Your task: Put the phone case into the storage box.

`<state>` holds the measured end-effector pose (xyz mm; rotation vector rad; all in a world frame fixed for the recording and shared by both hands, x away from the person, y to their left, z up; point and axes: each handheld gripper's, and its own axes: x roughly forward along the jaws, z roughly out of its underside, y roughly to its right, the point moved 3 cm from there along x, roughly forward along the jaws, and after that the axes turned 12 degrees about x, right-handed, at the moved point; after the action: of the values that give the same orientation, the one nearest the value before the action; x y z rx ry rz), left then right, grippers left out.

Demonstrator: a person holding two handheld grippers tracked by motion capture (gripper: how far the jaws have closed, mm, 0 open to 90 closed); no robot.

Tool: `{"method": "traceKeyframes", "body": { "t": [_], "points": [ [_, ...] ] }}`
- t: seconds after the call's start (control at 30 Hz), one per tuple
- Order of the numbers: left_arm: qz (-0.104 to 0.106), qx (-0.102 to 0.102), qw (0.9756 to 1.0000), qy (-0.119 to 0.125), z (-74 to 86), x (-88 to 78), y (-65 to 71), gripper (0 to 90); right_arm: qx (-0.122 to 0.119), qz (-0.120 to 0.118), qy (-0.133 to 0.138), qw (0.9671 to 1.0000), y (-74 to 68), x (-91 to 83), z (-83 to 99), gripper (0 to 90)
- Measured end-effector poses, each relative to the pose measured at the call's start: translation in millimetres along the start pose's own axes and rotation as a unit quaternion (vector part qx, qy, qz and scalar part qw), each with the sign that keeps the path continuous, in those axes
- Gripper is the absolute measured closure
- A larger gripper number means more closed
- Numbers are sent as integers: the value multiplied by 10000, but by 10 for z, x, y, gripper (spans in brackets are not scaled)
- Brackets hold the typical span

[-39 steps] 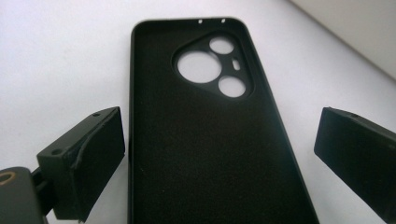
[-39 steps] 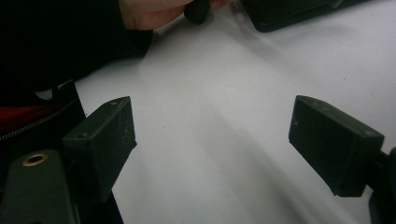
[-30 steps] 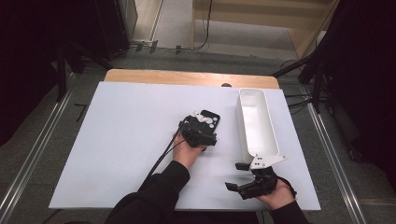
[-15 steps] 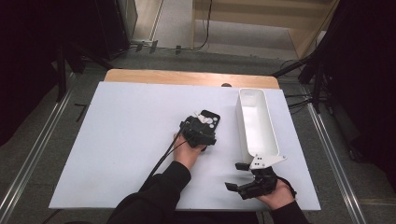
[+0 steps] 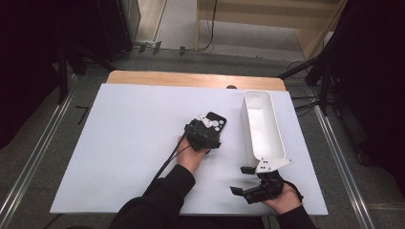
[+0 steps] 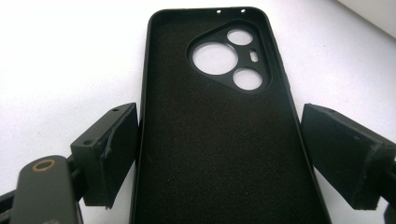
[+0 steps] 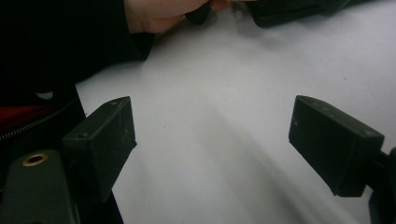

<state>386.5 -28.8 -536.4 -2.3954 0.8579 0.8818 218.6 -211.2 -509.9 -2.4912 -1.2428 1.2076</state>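
Observation:
A black phone case point(image 6: 219, 140) lies inner side up on the white table top, its camera cutouts point(image 6: 229, 58) at the far end. In the high view the case point(image 5: 217, 121) peeks out beyond my left gripper point(image 5: 208, 130). My left gripper point(image 6: 219, 135) straddles the case, one pad along each long edge. Its jaws have just been closing with the case between them. The left pad sits against the rim and a thin gap shows at the right pad. My right gripper point(image 5: 240, 180) rests near the front right edge, open and empty point(image 7: 212, 126).
A long narrow white bin point(image 5: 246, 125) stands lengthwise at the right, its near end just beyond the right gripper. The white sheet point(image 5: 129, 143) covers the table, with a wooden strip point(image 5: 191, 78) at the far edge. The left forearm point(image 7: 70, 37) lies in front of the right gripper.

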Motion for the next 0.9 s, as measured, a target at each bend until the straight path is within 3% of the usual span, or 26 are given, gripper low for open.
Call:
{"method": "traceKeyframes", "body": {
  "t": [0.27, 0.5, 0.6, 0.77, 0.9],
  "points": [
    [19, -19, 9999, 144, -2, -25, -2, 141, 50, 0, -14, 10000, -8, -2, 5, 132],
    [190, -68, 9996, 185, -3, -49, -10, 143, 50, -7, -15, 10000, -7, 0, 5, 132],
    [248, -42, 9992, 316, -30, -95, -5, 143, 47, -10, -22, 10000, -5, -2, 5, 132],
    [381, -90, 9972, 643, -101, -224, -43, 143, 44, -10, -17, 10000, -6, 3, 6, 132],
    [614, -156, 9939, 899, -139, -302, -94, 143, 32, -23, -13, 10000, -8, 4, 7, 132]
  ]
}}
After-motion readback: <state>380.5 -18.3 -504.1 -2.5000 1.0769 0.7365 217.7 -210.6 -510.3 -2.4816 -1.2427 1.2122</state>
